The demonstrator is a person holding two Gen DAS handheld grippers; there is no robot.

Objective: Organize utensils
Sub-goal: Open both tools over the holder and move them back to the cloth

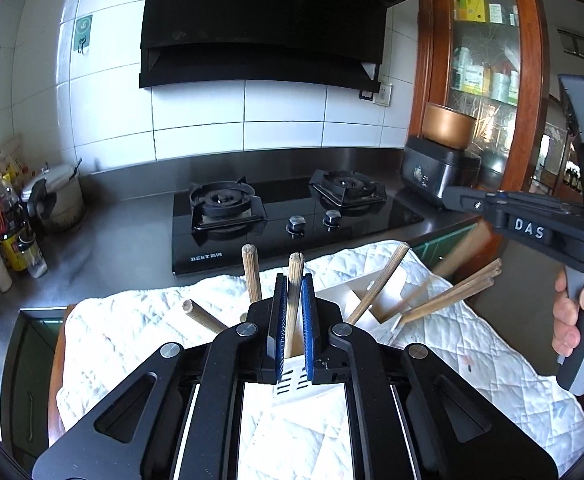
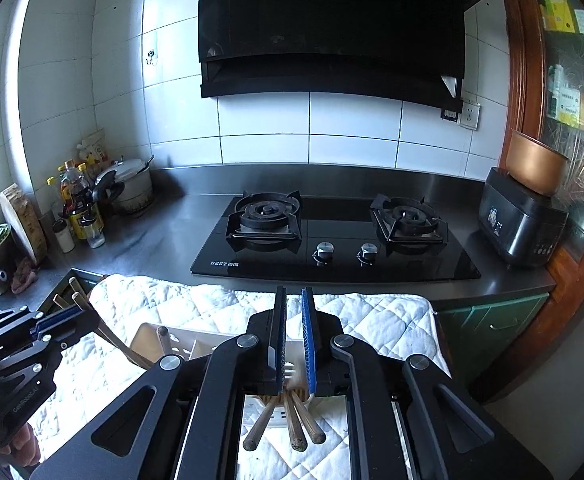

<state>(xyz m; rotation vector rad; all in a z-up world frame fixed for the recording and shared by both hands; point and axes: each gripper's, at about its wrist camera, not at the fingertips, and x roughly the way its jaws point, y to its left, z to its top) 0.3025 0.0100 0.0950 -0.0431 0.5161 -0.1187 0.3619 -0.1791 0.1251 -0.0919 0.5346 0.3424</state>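
Observation:
My left gripper [image 1: 294, 280] is shut on one wooden chopstick [image 1: 293, 304] that stands upright in a white slotted utensil holder [image 1: 292, 378] on the white quilted cloth [image 1: 132, 320]. Other chopsticks [image 1: 252, 276] lean in the holder's compartments. My right gripper [image 2: 294, 294] has its jaws slightly apart over the holder [image 2: 288, 372], with nothing between the fingertips. Three chopstick ends [image 2: 292, 420] stick out below its fingers. The right gripper also shows at the right of the left wrist view [image 1: 455, 200]. The left gripper shows at the left of the right wrist view [image 2: 72, 316].
A black two-burner gas stove [image 1: 292, 216] sits on the steel counter [image 1: 112, 240] behind the cloth. Bottles [image 1: 4, 220] and a pot [image 1: 60, 196] stand at the left. A black cooker [image 1: 435, 176] with a copper pot stands at the right by a wooden cabinet [image 1: 483, 60].

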